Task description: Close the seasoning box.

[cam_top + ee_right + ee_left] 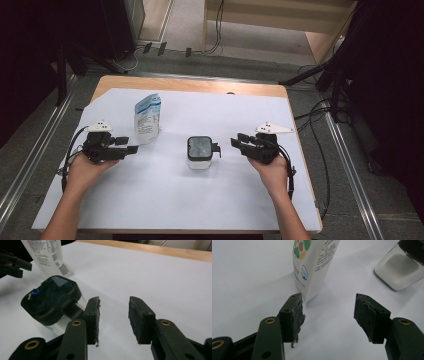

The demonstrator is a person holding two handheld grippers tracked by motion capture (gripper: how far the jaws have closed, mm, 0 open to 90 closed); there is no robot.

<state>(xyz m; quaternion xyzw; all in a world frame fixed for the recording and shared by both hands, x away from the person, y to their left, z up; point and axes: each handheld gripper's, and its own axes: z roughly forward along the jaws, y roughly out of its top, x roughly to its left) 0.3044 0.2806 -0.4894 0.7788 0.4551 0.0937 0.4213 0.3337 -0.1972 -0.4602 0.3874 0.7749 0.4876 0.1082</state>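
Forearms come in from the near edge of the bench (190, 85), which is covered by a white sheet (175, 200). Each hand holds a gripper. At the left, the left gripper (131, 146) rests with its fingers (295, 315) spread and nothing between them; just past their tips stands a white printed pouch (148, 119), upright and close beside them, though whether it touches them I cannot tell. Near the middle of the sheet sits a clear square jar (200, 153) with a black lid and a latch on its right side. At the right, the right gripper (235, 143) points at that jar, near it but apart, its fingers (93, 315) parted and empty.
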